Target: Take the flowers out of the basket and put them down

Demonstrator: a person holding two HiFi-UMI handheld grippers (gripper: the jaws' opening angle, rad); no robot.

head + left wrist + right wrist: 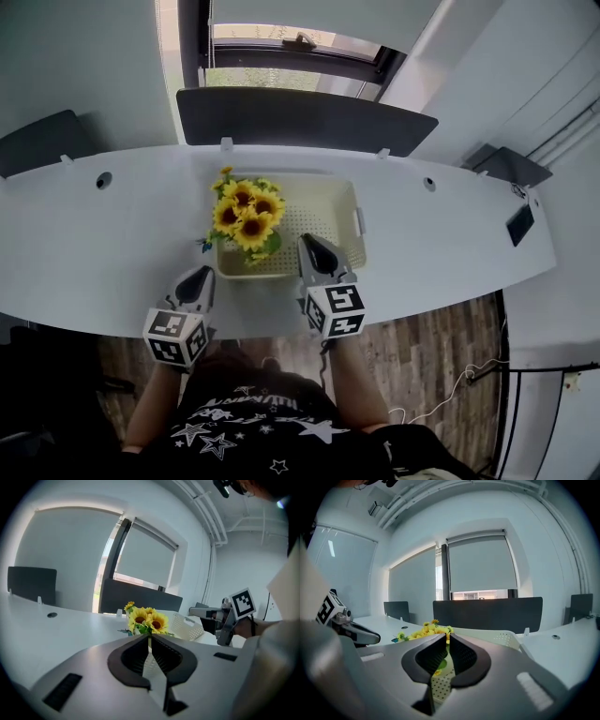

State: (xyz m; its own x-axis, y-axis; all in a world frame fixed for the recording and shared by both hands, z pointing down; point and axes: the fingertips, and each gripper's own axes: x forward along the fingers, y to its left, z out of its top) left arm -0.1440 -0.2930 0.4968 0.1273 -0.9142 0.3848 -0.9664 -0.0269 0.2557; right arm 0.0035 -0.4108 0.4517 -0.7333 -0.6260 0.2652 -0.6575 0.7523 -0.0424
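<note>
1. Your left gripper point(199, 278) sits lower left of centre, just short of the basket's near wall. Its jaws are clenched together on nothing, so spread them before you go in.
2. Your right gripper point(312, 246) hangs over the basket's near rim, right of the bunch. It is likewise pinched closed and empty.
3. The flowers point(246, 214) stand in the left part of the basket point(330, 195) at mid-frame, with their heads spilling over its left rim.
4. Go for the stems below the heads, not the petals. From above the blooms hide the stems, so steer by the left gripper view, where the bunch sits dead ahead just above the jaw tips.
5. The basket looks light and will probably drag along with the bunch. Steady its rim with the right gripper.
6. Lift until the stems clear the wall, then lay the bunch on the bare desk point(112, 234) at left.
</note>
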